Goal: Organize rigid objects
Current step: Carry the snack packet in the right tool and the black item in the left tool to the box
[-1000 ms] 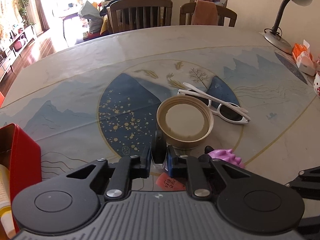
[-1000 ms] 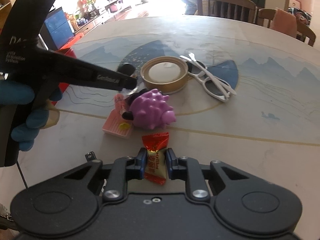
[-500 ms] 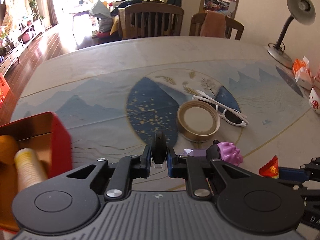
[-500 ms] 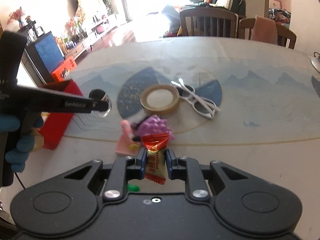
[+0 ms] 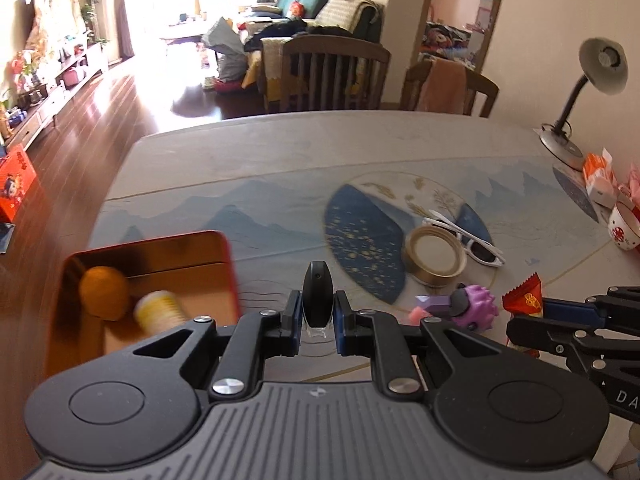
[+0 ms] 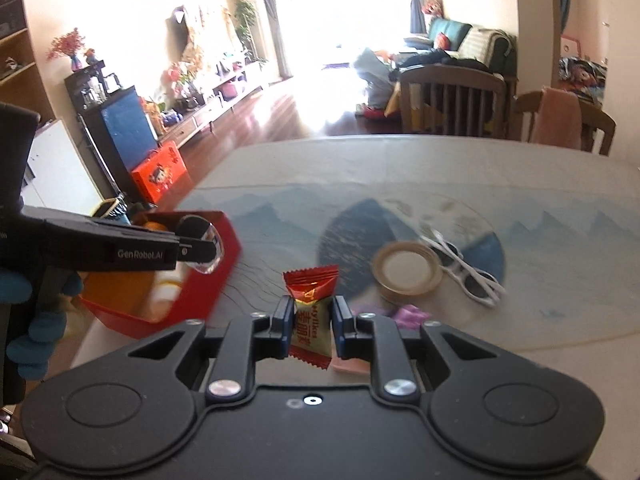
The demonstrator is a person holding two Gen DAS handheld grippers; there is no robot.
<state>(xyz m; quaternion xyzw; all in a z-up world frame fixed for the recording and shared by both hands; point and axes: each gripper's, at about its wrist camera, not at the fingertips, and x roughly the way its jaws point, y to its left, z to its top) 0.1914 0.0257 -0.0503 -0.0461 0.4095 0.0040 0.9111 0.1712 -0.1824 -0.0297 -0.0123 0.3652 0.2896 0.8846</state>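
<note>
We see the left gripper (image 5: 318,316) clamped tight on a small black oval piece (image 5: 317,298) with a clear base, held upright above the table (image 5: 280,168). Just to its left sits the red tin (image 5: 230,256), open, with an orange ball (image 5: 103,291) and a pale tube (image 5: 158,314) inside. The right gripper (image 6: 311,320) pinches a red candy (image 6: 311,300) by its middle, its crimped top standing up between the pads. From the right wrist view the left gripper hangs over the tin's near corner, a blue-gloved hand (image 6: 28,320) behind it. On the table's round blue print lie a tape roll (image 5: 435,255) and, touching its far side, white sunglasses (image 5: 472,238). Nearer to us sits a purple spiky toy (image 5: 476,308), close by the candy in the left view
</note>
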